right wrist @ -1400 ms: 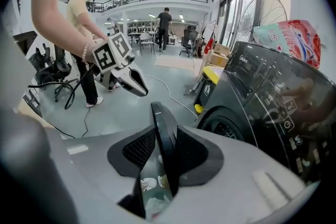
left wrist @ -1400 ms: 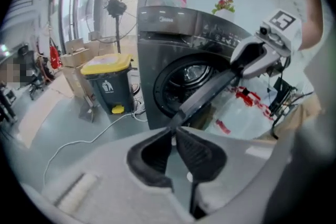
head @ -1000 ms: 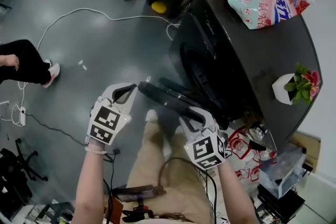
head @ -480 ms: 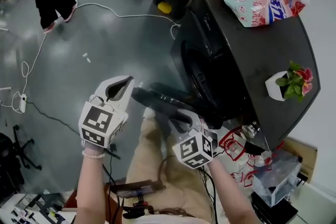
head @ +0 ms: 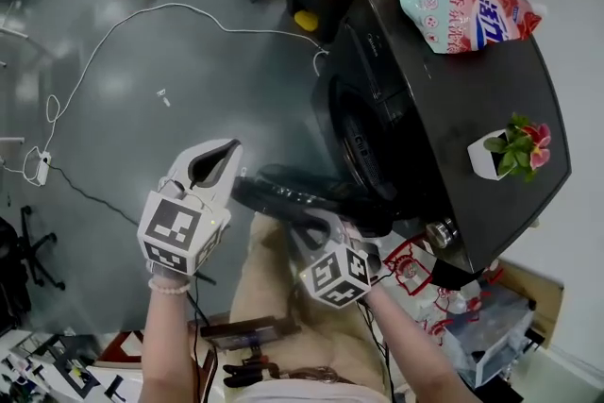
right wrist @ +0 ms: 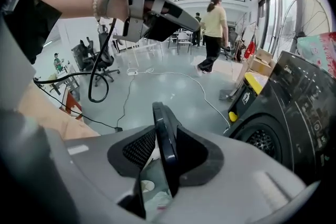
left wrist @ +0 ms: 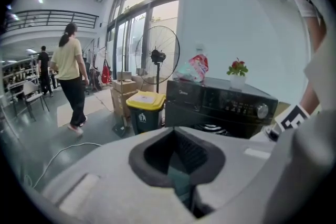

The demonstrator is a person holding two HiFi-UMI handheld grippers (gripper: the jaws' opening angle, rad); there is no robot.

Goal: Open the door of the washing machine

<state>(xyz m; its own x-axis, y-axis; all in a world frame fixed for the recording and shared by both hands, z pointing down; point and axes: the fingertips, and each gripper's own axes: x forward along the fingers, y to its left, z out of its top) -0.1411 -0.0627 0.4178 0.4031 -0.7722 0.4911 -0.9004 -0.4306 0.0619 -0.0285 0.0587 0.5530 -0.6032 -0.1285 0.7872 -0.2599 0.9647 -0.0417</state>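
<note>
At the three o'clock side of the head view, the dark washing machine [head: 453, 109] is standing on the grey floor [head: 142, 90], with a detergent bag [head: 467, 9] and a small potted plant [head: 510, 151] on its top. Its door [head: 302, 193] is already hanging well out from the drum opening [head: 363, 142], near the middle of the view and just above my knees.

My right gripper [head: 316, 220] is clamping the door's rim. In the right gripper view the thin dark edge is standing upright between the jaws, pinched by both pads. My left gripper [head: 215, 160] is hovering at nine o'clock with its jaws pressed together on nothing, apart from the door.

I judge that the grip is the weak point. The rim is narrow, curved and glossy, so a pull that is not following the hinge's arc could be sliding it out of the pads or straining the hinge. My legs are sitting right under the swing path, so the door may be bumping them if I am carrying it wider.

Seen from above, the door is showing edge-on as a long dark bar. Its long axis is running from nine o'clock to three o'clock. The three o'clock end is meeting the machine's front, and the other end is pointing toward nine o'clock, near my left gripper.
</note>
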